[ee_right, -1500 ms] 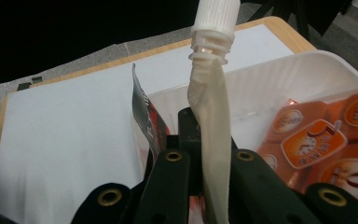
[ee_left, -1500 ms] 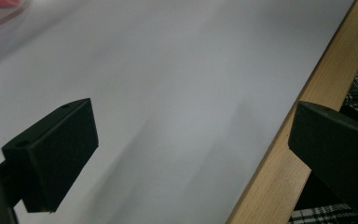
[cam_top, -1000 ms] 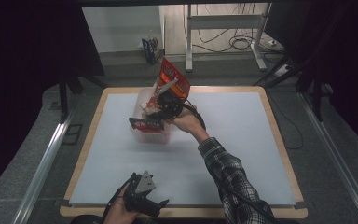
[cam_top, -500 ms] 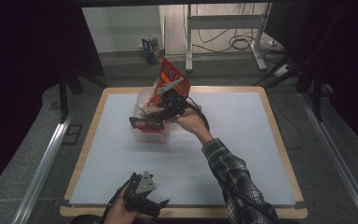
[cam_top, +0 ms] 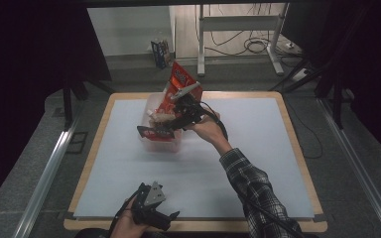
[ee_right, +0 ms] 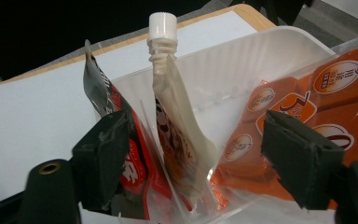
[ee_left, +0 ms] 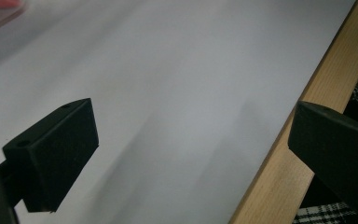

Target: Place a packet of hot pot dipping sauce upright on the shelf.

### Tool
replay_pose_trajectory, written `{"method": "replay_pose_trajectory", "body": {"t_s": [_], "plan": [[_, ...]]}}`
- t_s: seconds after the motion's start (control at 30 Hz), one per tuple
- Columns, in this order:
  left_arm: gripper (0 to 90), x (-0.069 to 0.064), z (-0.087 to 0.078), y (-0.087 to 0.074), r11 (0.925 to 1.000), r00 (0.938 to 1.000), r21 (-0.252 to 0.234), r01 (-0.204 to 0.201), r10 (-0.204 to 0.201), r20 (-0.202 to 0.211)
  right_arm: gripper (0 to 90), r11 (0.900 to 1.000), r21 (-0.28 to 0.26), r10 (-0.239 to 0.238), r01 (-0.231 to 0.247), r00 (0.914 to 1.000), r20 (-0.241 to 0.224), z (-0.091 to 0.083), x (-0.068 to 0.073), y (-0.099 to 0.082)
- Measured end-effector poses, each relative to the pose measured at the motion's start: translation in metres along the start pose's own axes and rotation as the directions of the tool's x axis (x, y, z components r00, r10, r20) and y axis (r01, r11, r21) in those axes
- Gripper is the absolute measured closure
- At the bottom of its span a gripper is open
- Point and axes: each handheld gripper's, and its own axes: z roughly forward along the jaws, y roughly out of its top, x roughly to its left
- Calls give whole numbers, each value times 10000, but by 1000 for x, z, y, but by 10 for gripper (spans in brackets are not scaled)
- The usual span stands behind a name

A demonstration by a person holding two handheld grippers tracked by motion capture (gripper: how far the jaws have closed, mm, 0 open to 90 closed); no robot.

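High view: one clear plastic bin (cam_top: 161, 141) is seen on the white worktop (cam_top: 248, 163), near its far edge, left of middle. Three packets are counted in the bin: one spouted pouch (ee_right: 177, 126) with a white screw cap (ee_right: 162, 25), standing upright; one red-and-black packet (ee_right: 121, 140) beside it; one orange snack bag (cam_top: 177, 82) leaning out over the bin's far rim. Two grippers are counted.

The right gripper (cam_top: 171, 126) is held over the bin. In the right gripper view (ee_right: 196, 163) its jaws are spread apart on either side of the spouted pouch and are not pressed on it; the red-and-black packet is touched by or just beside one jaw, which cannot be told. The pouch is released and left standing in the bin. The jaws have just been opening; against the earlier frames, the right hand is kept almost in place over the bin.

The left gripper (cam_top: 151, 210) is rested at the worktop's near edge, left of middle, unchanged from the earlier frames. In the left gripper view (ee_left: 191, 140) its jaws are wide apart, nothing between them, over bare worktop and the wooden edge (ee_left: 279, 177).
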Motion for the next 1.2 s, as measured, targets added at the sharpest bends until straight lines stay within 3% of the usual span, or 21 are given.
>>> {"method": "replay_pose_trajectory", "body": {"t_s": [0.53, 1.2], "plan": [[15, 0, 0, 0, 10000, 10000, 16, -28, 28, -11, 152, 9994, -336, 101, -98, 9999, 105, -23, 0, -4], [15, -1, 1, 0, 9999, 9999, 52, -96, 97, -35, 90, 9990, -363, 295, -278, 9984, 477, -46, 3, -29]]}}
